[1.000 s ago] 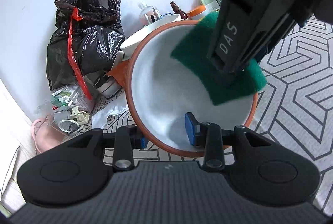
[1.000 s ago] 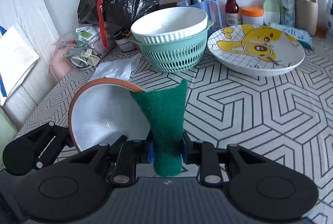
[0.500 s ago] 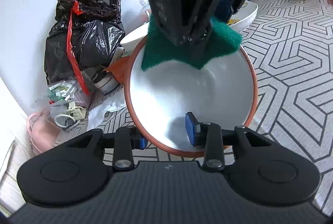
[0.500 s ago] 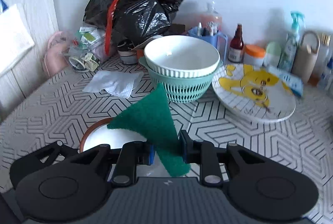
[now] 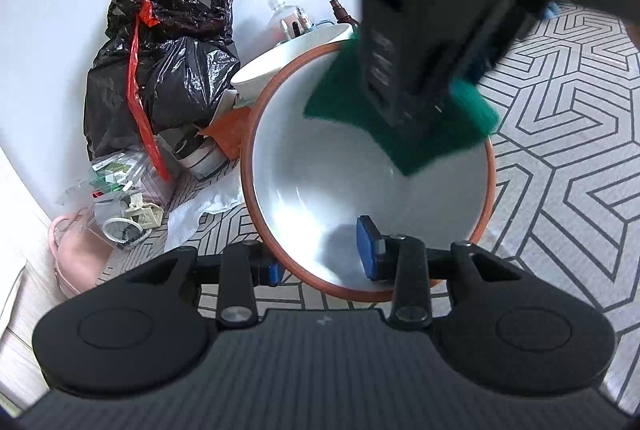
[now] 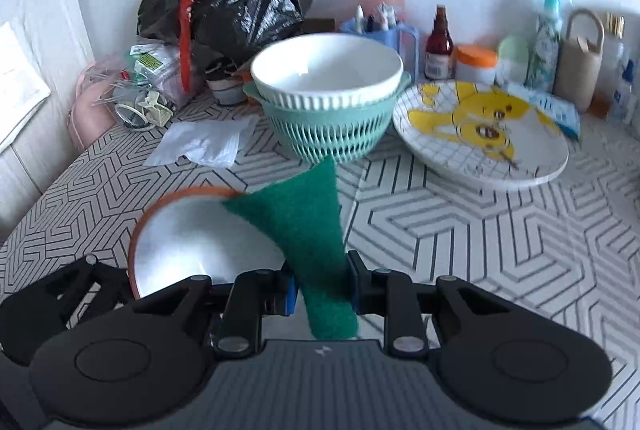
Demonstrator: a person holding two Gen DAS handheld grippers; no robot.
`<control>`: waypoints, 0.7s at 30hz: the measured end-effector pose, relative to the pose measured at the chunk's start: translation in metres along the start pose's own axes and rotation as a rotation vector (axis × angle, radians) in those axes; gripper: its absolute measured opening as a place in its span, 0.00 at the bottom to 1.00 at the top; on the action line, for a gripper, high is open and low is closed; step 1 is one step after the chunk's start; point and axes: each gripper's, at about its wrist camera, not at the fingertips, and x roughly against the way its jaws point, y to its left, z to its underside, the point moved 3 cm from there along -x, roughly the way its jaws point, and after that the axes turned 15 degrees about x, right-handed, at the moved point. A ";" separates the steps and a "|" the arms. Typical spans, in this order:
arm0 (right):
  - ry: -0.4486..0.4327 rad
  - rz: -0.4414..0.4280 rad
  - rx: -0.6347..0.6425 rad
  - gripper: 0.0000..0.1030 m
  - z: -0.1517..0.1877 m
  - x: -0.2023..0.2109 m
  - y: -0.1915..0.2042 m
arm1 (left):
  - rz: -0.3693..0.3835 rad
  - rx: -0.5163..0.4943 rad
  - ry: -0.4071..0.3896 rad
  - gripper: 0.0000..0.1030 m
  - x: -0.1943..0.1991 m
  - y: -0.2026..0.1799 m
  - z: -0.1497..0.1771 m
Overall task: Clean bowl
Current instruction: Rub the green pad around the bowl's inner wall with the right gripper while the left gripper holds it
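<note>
Two grippers share the work: the left gripper (image 5: 324,254) has its jaws clamped across the near rim of the bowl (image 5: 320,190), tilting it above the patterned tabletop (image 6: 480,230), while the right gripper (image 6: 320,290) pinches a green scouring pad (image 6: 304,222) narrowly. Scrubbing is in hand, the pad lying at the far rim. Next, I judge, it should sweep down the white inner wall. Motion blur and the right gripper's dark body hide where pad meets bowl.

Right gripper (image 6: 320,288) clamps green scouring pad (image 6: 304,218); pad tip overlaps orange-rimmed bowl (image 6: 180,242) on patterned counter (image 6: 480,238).
</note>
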 end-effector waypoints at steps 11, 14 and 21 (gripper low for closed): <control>-0.007 -0.050 0.019 0.27 0.022 -0.001 0.008 | 0.008 0.017 0.008 0.33 -0.001 0.002 -0.001; -0.008 -0.036 0.023 0.27 0.016 0.000 0.003 | -0.009 -0.009 -0.002 0.33 0.000 -0.002 0.000; -0.075 -0.003 0.061 0.24 -0.014 0.020 0.002 | -0.024 -0.032 -0.011 0.33 0.001 -0.006 0.001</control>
